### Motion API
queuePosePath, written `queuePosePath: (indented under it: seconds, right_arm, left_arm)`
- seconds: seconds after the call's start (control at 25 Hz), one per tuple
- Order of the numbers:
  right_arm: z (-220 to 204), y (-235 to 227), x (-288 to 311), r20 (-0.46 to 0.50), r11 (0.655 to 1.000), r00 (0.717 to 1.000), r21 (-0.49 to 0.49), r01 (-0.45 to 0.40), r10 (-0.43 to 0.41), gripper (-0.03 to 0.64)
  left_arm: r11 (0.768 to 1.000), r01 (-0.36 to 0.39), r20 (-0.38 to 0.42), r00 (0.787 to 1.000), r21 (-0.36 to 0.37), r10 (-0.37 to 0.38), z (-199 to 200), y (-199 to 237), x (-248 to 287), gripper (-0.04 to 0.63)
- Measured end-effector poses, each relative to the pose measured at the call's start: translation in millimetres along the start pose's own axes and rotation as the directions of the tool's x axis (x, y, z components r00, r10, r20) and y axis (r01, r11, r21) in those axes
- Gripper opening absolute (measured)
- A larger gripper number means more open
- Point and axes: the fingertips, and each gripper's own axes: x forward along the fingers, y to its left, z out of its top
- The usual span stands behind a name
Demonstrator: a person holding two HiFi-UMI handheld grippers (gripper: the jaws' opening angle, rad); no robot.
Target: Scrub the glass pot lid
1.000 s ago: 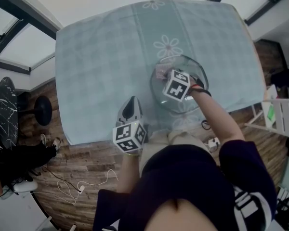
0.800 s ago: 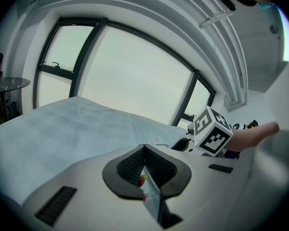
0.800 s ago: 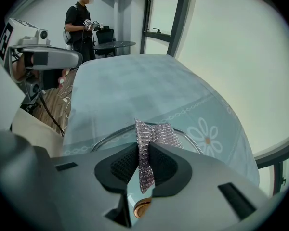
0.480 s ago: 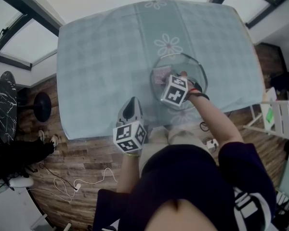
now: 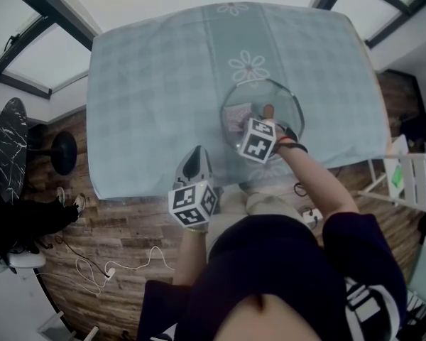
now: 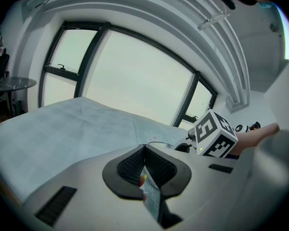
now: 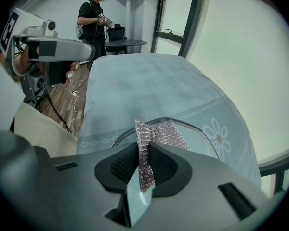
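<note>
Steeply downward, the right gripper (image 7: 143, 165) is clamped on a silvery scouring pad (image 7: 160, 130) so the mesh can be pressed onto the glass pot lid (image 5: 285, 109), laid flat at four o'clock on the tablecloth (image 5: 149, 84), while the left gripper (image 6: 144, 151), jaws together and empty, is held clear at the lid's eight o'clock.

A table (image 5: 149, 119) under a pale blue checked cloth (image 5: 312, 55) carries the glass pot lid (image 5: 259, 91) near its front edge.
</note>
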Motion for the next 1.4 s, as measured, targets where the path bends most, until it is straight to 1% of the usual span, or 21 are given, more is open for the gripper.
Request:
queuePosePath:
  seconds: [0.64,1.4]
  right_arm:
    - [-23,36,-9,0.0,0.999,1.0,-0.037,-0.029,0.029,0.066]
    - [-54,72,-20,-0.003,0.997,0.999,-0.061,-0.046,0.046,0.066]
  left_arm:
    - [1.0,-0.014,0.023,1.0,0.009,0.014,-11,-21,-23,-0.002]
    - [0.998,-0.06,0.051,0.997,-0.02,0.061,-32,-41,-60,0.0]
